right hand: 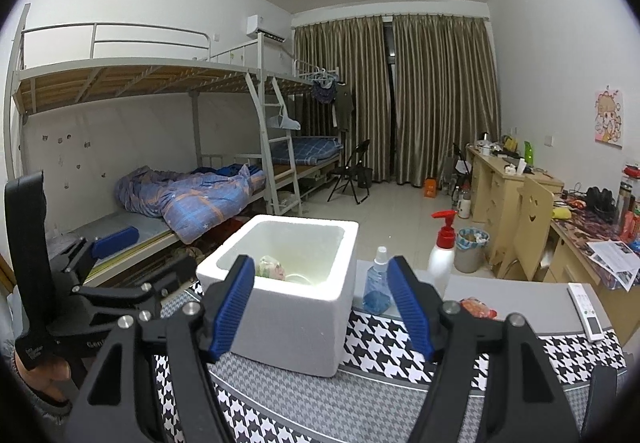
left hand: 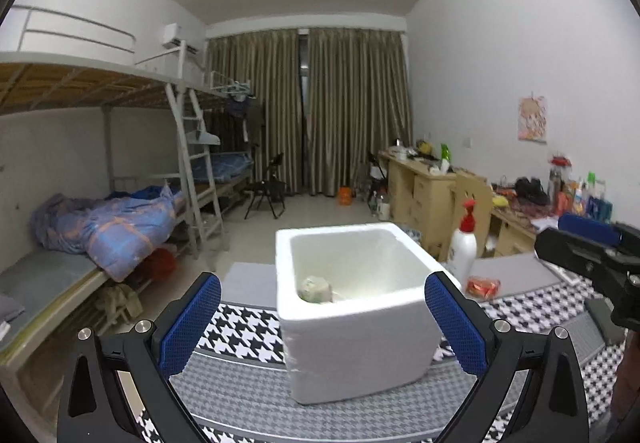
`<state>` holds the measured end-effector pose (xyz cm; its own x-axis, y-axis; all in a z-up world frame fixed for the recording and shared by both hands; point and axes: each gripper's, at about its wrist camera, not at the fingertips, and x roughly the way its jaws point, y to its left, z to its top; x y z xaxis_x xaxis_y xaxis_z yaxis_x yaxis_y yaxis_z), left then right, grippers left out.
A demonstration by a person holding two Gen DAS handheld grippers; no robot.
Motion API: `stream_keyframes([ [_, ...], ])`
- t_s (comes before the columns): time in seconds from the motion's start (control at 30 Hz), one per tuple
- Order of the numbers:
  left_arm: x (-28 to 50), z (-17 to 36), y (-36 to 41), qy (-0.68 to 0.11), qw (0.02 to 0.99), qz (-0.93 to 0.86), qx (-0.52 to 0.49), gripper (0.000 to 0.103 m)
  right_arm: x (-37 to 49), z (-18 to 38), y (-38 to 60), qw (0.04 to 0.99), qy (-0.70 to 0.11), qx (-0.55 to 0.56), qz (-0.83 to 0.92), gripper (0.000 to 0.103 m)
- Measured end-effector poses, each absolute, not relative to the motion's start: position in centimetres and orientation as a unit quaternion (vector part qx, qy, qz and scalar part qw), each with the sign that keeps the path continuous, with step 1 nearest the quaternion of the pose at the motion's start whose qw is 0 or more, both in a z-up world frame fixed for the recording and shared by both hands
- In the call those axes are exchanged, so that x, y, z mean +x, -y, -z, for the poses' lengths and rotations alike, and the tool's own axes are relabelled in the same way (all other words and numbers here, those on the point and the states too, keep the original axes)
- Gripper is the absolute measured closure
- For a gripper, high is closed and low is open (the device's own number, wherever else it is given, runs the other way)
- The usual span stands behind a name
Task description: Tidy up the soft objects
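Two handheld grippers, the left gripper [left hand: 322, 319] and right gripper [right hand: 322, 303], hover with jaws spread and empty over a houndstooth cloth [right hand: 384, 351]; beyond them, a pale soft bundle [left hand: 316, 289] lies inside a white foam box [left hand: 352, 347], a red packet [left hand: 483, 286] beside it.

Quick count: two claws in play, the left claw [left hand: 322, 317] and the right claw [right hand: 323, 305], both wide open with nothing in them. Dead ahead of them there's one white foam box [right hand: 288, 327] on the counter [right hand: 360, 403], with one pale soft bundle [right hand: 271, 267] sitting inside it. Off to the right of the box I count two bottles, one white pump bottle [right hand: 441, 257] with a red top and one small blue spray bottle [right hand: 377, 289], plus one orange-red packet [right hand: 478, 307] and one white remote [right hand: 586, 310] further right.
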<state>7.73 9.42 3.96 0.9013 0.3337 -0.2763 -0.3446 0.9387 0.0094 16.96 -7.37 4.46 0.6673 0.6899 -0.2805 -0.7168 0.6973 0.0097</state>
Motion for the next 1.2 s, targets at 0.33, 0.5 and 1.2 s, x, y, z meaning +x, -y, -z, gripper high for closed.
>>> stream_keyframes([
  [0.33, 7.2, -3.9, -8.9, -0.142, 0.969, -0.200, -0.026, 0.001, 15.6, -4.0, 9.2, 0.915, -0.124, -0.043, -0.382, 0.030],
  [0.5, 6.6, -3.9, -7.9, -0.132, 0.971, -0.198, -0.016, 0.001, 15.0, -3.5, 9.9, 0.914, -0.126, -0.039, -0.383, 0.030],
  [1.2, 3.1, -3.4, -4.8, -0.081, 0.983, -0.166, 0.004, 0.001, 13.2, -0.8, 13.1, 0.922, -0.115, -0.010, -0.369, 0.007],
])
